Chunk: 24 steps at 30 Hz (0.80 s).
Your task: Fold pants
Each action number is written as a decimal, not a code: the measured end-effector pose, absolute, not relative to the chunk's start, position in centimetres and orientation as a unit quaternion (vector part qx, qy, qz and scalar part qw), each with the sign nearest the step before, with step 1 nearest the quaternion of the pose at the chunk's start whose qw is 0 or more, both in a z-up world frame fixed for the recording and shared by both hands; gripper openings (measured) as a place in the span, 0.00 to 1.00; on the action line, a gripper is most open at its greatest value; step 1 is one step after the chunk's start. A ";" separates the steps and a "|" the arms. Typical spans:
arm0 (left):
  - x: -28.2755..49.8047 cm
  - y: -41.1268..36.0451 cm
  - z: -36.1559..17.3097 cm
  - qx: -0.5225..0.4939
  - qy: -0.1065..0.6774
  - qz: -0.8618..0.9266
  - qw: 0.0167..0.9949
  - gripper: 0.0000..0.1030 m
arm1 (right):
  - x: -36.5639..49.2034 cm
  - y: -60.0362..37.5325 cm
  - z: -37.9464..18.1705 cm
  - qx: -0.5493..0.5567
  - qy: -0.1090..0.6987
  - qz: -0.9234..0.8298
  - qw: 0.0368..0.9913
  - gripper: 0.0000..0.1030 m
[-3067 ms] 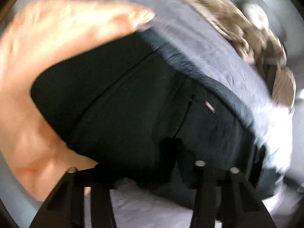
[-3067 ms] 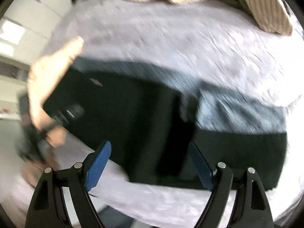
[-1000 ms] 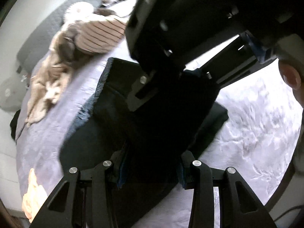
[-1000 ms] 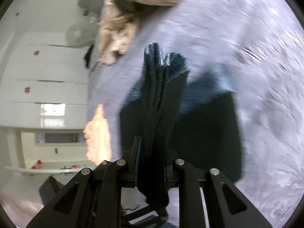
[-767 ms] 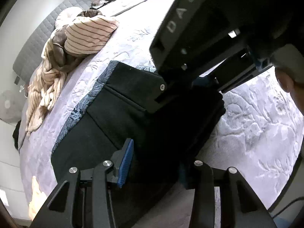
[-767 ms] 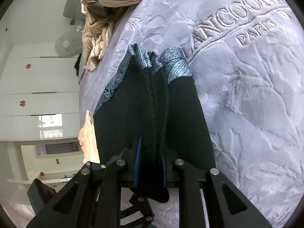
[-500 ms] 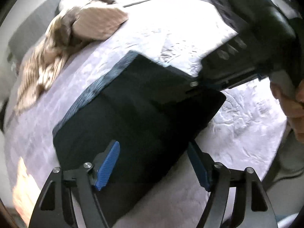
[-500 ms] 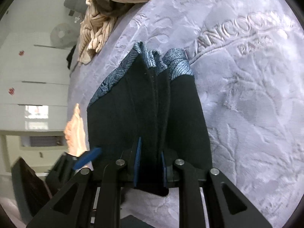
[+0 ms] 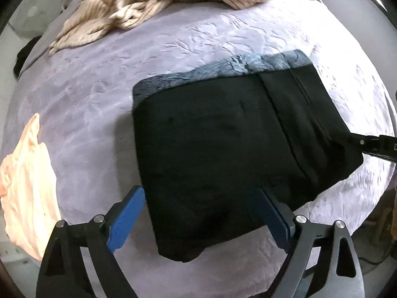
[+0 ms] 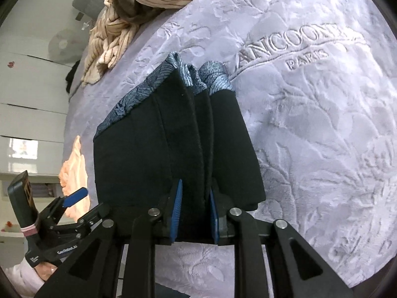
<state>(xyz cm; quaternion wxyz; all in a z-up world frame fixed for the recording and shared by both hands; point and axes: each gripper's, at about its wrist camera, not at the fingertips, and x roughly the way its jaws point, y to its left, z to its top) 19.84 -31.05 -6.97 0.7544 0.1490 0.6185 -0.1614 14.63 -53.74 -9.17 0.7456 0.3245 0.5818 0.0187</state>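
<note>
Pants (image 9: 223, 149) folded to compact stack on bed (image 9: 99, 104); left gripper (image 9: 201, 213) just opened, empty; right gripper (image 10: 194, 211) clamped on edge, release left

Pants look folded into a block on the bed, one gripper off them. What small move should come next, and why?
Probably open the right gripper: its pads clamp a raised edge of the pants, while the left gripper, jaws just opened, hangs clear with nothing pinched. Releasing should let the block settle flat on the blanket.
</note>
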 end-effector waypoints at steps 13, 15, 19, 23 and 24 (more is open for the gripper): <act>20.0 -30.4 -7.7 0.130 0.637 -0.151 0.744 1.00 | 14.3 -52.8 -6.1 0.266 0.597 -0.018 0.756 0.25; 19.9 -30.3 -7.7 0.132 0.637 -0.149 0.744 1.00 | 14.2 -52.4 -6.6 0.267 0.602 -0.020 0.752 0.26; 19.9 -30.1 -8.0 0.132 0.646 -0.144 0.738 1.00 | 13.9 -52.5 -6.7 0.273 0.601 -0.025 0.750 0.26; 20.0 -30.2 -8.2 0.134 0.651 -0.139 0.734 1.00 | 13.9 -52.6 -6.7 0.272 0.604 -0.024 0.749 0.30; 20.1 -30.2 -8.2 0.135 0.651 -0.140 0.734 1.00 | 13.9 -52.7 -6.6 0.270 0.604 -0.026 0.749 0.32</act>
